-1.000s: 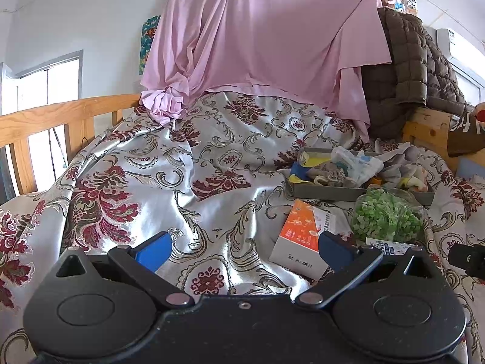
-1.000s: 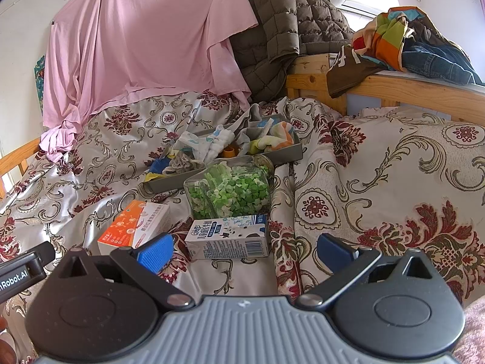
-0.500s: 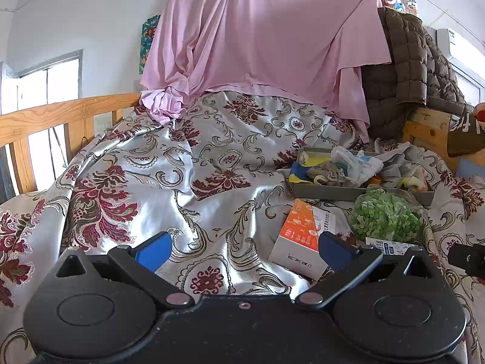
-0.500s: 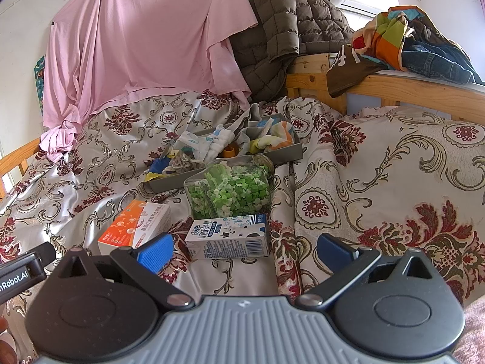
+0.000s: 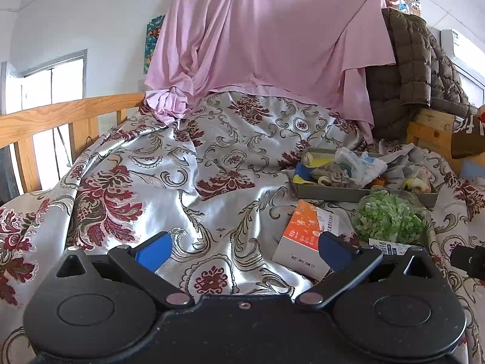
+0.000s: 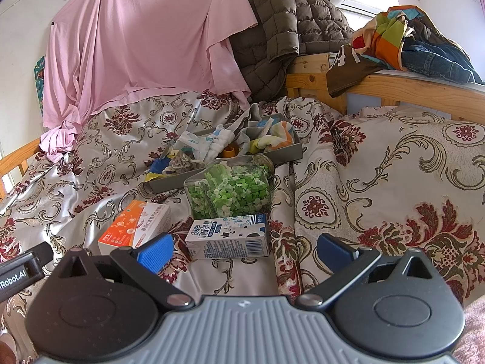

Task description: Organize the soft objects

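A grey tray lies on the bed, filled with small cloths and socks; it also shows in the left wrist view. In front of it lie a clear jar of green bits, an orange and white box and a milk carton. My left gripper is open and empty above the bedspread, left of the orange box. My right gripper is open and empty, just short of the milk carton.
A floral satin bedspread covers the bed. A pink sheet hangs at the back. A brown quilted jacket and piled clothes rest on the wooden bed frame. A wooden rail is on the left.
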Demonstrator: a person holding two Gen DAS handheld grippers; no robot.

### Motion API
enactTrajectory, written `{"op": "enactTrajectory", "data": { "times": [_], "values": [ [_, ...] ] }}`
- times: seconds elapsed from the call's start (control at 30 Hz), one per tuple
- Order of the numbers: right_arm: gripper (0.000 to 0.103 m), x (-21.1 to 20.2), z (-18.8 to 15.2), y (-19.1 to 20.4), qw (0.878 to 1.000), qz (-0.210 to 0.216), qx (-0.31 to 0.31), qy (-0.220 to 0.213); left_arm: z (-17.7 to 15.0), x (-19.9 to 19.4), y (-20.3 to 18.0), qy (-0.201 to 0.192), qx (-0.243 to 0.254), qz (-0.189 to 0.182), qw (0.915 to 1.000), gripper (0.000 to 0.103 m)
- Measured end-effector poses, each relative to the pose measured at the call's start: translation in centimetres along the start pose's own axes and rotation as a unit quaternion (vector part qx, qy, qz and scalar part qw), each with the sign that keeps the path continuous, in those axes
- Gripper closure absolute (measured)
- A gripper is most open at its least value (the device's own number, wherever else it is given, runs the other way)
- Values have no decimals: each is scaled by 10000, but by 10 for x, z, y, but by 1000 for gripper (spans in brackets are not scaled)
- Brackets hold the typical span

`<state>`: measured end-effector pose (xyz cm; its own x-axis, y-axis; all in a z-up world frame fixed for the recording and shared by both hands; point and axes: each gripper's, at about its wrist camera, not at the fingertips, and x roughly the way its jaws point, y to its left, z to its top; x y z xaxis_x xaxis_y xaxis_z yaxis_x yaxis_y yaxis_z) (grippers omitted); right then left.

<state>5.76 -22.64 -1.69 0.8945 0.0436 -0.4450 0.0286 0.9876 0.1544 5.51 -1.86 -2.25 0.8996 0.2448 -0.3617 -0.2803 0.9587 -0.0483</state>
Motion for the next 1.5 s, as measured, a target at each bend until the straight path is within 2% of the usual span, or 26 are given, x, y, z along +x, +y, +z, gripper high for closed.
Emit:
{"op": "enactTrajectory", "data": {
  "times": [0.17,0.4,1.5],
  "values": [
    [0,0,0,0,10000,1,6,0,2,-1,2,41,-102,-140,9998,1],
    [0,0,0,0,10000,2,7,-1,2,-1,-3,59,164,-102,9998,1],
    [0,-1,-3,3,10000,7,15,19,1,0,-1,76,123,-35,9999,1]
  ]
}}
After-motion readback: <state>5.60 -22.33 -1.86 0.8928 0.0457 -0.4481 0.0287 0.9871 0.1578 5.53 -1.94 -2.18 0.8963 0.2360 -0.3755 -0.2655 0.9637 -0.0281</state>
